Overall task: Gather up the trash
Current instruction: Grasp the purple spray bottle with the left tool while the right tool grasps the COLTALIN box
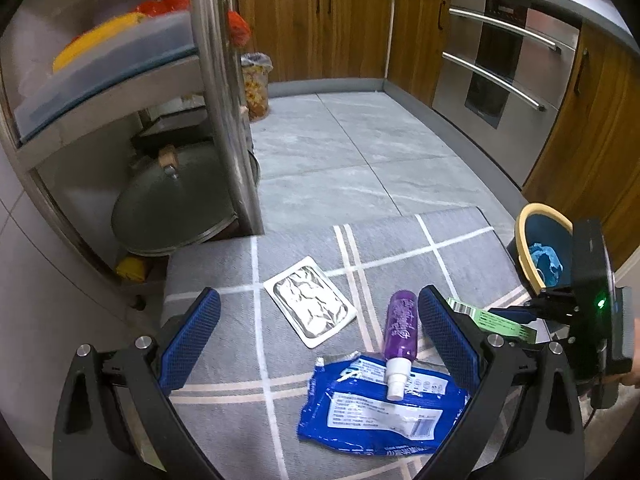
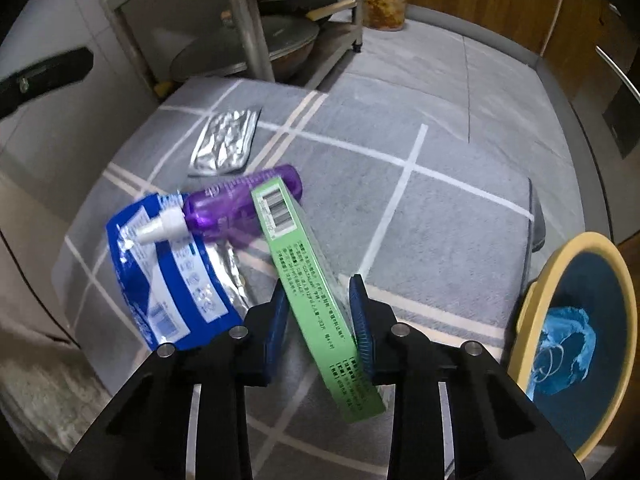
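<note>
Kitchen floor, grey tile, with a grey mat (image 1: 400, 240) crossed by pale lines spread over it, wood-fronted cabinets (image 1: 320, 28) behind. Clamped in the right gripper (image 2: 322, 320): a long green box (image 2: 312, 292), pinched across its narrow width, long axis running forward and left out of the jaws, barcode end tipped up over the mat. Off to the right of those jaws, near but not touching: a yellow-rimmed bin (image 2: 532, 320), blue inside, something crumpled and blue already lying in it. Probably a short swing right to drop the box, then, with the box's length to be cleared over the rim.

Left gripper (image 1: 320, 340) spread wide, holding nothing, hovering over the rest of the litter. Straight between its pads: a purple spray bottle (image 1: 400, 328), long axis pointing away along the fingers, white nozzle nearest and resting on a flattened blue pouch (image 1: 380, 412). Awkward for a grab, by the look of it, with the bottle lying along the fingers rather than across. Just beyond, lying flat on the mat: a silver foil packet (image 1: 310, 306), apart from the bottle. Left gripper plainly nearer all three.

Further out: a steel rack (image 1: 216, 80) with a big pot lid (image 1: 172, 200) leaning on its low shelf, a lined bucket (image 1: 256, 80) by the cabinets, oven drawers (image 1: 500, 72) on the right.
</note>
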{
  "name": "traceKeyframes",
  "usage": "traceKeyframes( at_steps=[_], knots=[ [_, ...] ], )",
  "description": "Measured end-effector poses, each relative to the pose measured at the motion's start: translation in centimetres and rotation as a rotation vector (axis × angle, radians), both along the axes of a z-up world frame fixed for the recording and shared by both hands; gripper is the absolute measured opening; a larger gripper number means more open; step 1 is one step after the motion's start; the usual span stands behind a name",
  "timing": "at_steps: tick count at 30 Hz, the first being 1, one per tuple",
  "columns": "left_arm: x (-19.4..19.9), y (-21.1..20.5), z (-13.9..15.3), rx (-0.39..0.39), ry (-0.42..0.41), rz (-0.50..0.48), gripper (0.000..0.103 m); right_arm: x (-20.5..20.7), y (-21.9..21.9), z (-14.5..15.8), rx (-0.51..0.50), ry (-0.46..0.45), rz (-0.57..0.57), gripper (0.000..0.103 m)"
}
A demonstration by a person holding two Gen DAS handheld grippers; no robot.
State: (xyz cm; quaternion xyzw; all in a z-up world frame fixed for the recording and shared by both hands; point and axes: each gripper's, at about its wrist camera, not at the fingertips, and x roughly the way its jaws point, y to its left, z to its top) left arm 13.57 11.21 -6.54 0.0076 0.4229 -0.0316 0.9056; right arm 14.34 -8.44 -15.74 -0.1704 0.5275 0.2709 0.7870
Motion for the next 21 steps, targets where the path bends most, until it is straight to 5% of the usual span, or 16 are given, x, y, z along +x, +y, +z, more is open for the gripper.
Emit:
traceKeyframes(
  at_steps=[4, 11, 21],
  knots=[
    [0.5, -0.7, -1.4, -0.002, 0.047, -0.016, 0.097, 0.1, -0.3, 1.0, 0.011, -0.034, -0.010, 0.019],
    [2.0, -3.0, -5.2, -0.030, 0.151, -0.077, 0.094, 1.0, -2.3, 2.6, 0.060, -0.046, -0.086, 0.019],
    [3.5, -8.1, -8.8, 0.039, 0.253, -0.204, 0.068, 1.5, -3.7, 2.6, 0.053, -0.048, -0.127, 0.019]
  ],
)
